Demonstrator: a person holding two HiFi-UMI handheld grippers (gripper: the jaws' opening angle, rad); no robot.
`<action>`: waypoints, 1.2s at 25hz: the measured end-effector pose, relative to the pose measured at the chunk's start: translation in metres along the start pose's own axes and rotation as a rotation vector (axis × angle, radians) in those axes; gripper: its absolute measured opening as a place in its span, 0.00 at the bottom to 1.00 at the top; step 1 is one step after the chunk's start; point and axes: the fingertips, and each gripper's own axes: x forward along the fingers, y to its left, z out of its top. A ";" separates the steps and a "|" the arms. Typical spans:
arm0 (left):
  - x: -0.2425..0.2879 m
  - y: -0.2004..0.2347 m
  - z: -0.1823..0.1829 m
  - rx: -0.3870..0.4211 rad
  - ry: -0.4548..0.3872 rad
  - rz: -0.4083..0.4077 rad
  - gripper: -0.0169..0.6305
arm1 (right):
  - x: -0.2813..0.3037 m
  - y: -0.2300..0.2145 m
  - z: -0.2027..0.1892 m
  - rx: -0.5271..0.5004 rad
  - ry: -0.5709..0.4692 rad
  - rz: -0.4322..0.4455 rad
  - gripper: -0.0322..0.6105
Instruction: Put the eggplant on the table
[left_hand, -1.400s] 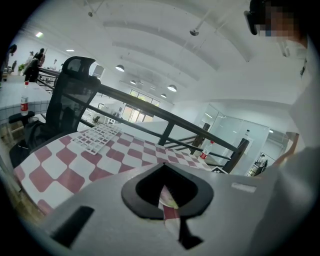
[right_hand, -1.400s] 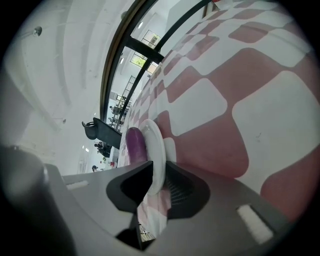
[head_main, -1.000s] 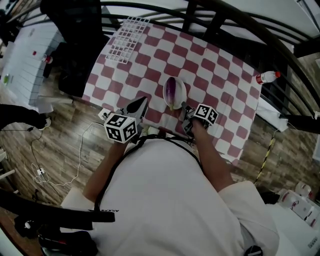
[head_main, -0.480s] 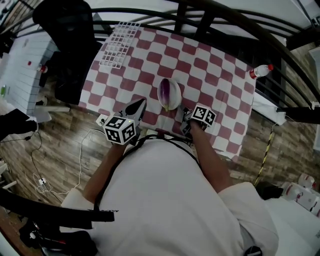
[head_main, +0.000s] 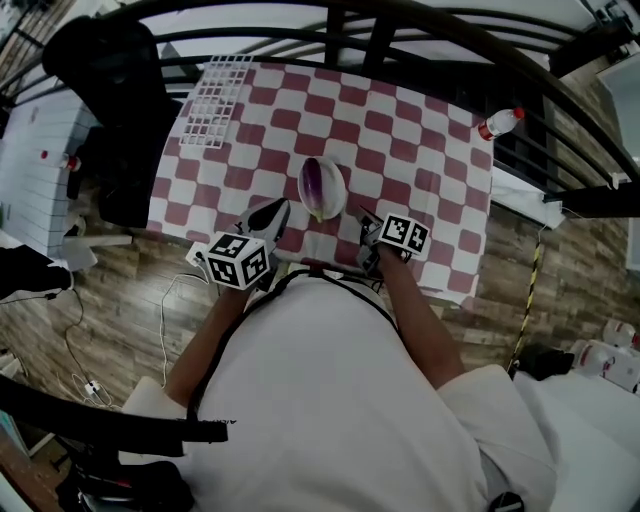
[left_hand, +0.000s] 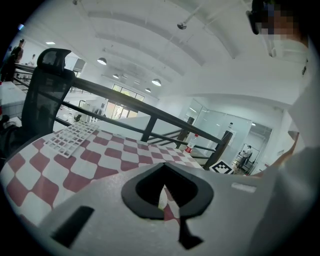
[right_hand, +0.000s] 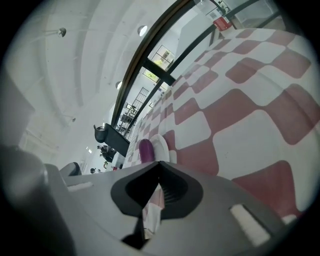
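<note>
A purple eggplant (head_main: 316, 183) lies on a white plate (head_main: 334, 193) near the front of the table, which has a red-and-white checked cloth (head_main: 400, 140). My left gripper (head_main: 281, 207) is shut and empty, just left of the plate at the table's front edge. On the plate's right, my right gripper (head_main: 367, 224) is also shut and empty, a short way off. In the right gripper view the eggplant (right_hand: 145, 149) and plate (right_hand: 162, 146) lie beyond the shut jaws of the right gripper (right_hand: 159, 163). The left gripper (left_hand: 164, 165) looks over the cloth (left_hand: 107, 157).
A white wire rack (head_main: 214, 100) lies at the table's far left corner. A bottle with a red cap (head_main: 499, 122) sits at the far right edge. A dark rail (head_main: 350, 20) runs behind the table and an office chair (head_main: 105, 90) stands to the left.
The head view has drifted, so the table sits further left and up in the frame. The right gripper is a little farther from the plate. Nothing was grasped.
</note>
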 end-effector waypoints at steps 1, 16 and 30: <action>0.002 -0.002 0.000 0.002 0.002 -0.006 0.03 | -0.003 0.002 0.002 -0.012 -0.009 0.007 0.06; 0.018 -0.027 -0.001 0.017 0.027 -0.080 0.03 | -0.058 0.042 0.023 -0.126 -0.144 0.083 0.06; 0.016 -0.023 0.014 0.026 0.008 -0.107 0.03 | -0.111 0.098 0.052 -0.219 -0.312 0.166 0.06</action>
